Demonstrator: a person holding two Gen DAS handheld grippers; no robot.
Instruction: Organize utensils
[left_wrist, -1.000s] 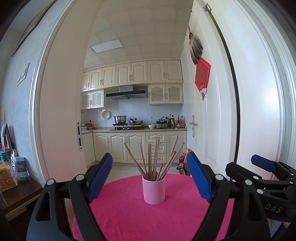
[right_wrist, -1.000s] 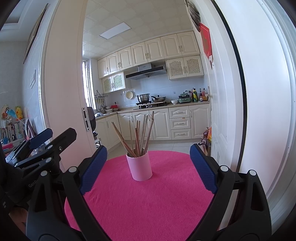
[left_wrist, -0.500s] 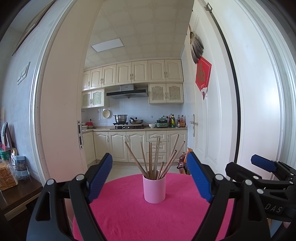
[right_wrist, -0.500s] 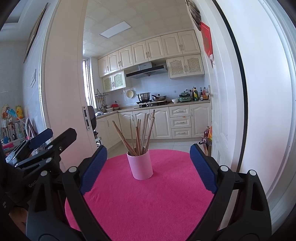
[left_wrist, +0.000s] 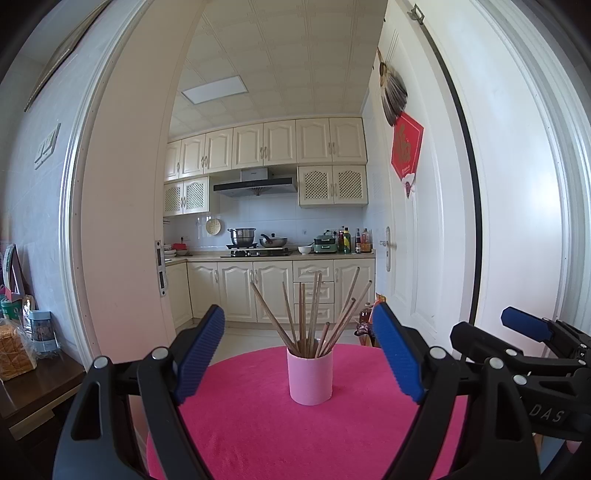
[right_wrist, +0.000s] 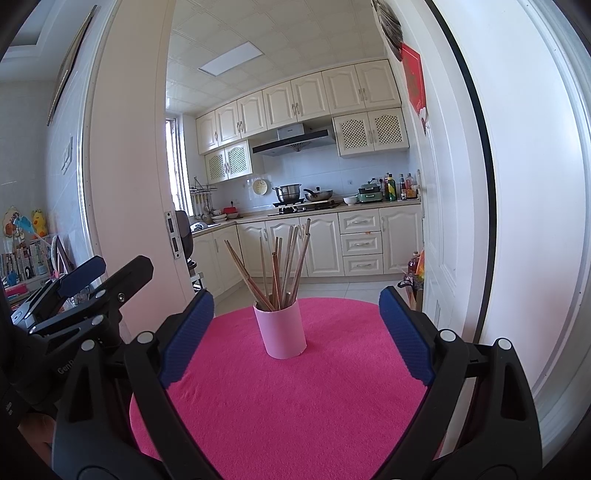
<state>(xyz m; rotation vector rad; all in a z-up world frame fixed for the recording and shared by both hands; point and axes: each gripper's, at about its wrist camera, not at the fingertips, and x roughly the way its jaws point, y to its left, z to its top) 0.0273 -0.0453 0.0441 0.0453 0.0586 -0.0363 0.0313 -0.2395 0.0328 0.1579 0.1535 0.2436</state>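
Little has changed: the pink cup (left_wrist: 310, 374) of chopsticks (left_wrist: 314, 317) sits slightly lower mid-frame; both grippers, left (left_wrist: 301, 356) and right (right_wrist: 295, 338), stay spread, empty; likely organized already.

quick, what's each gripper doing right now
Left gripper: open, holding nothing.
Right gripper: open, holding nothing.

Left gripper (left_wrist: 298, 360) and right gripper (right_wrist: 296, 334) — jaws wide, seemingly level, side by side.
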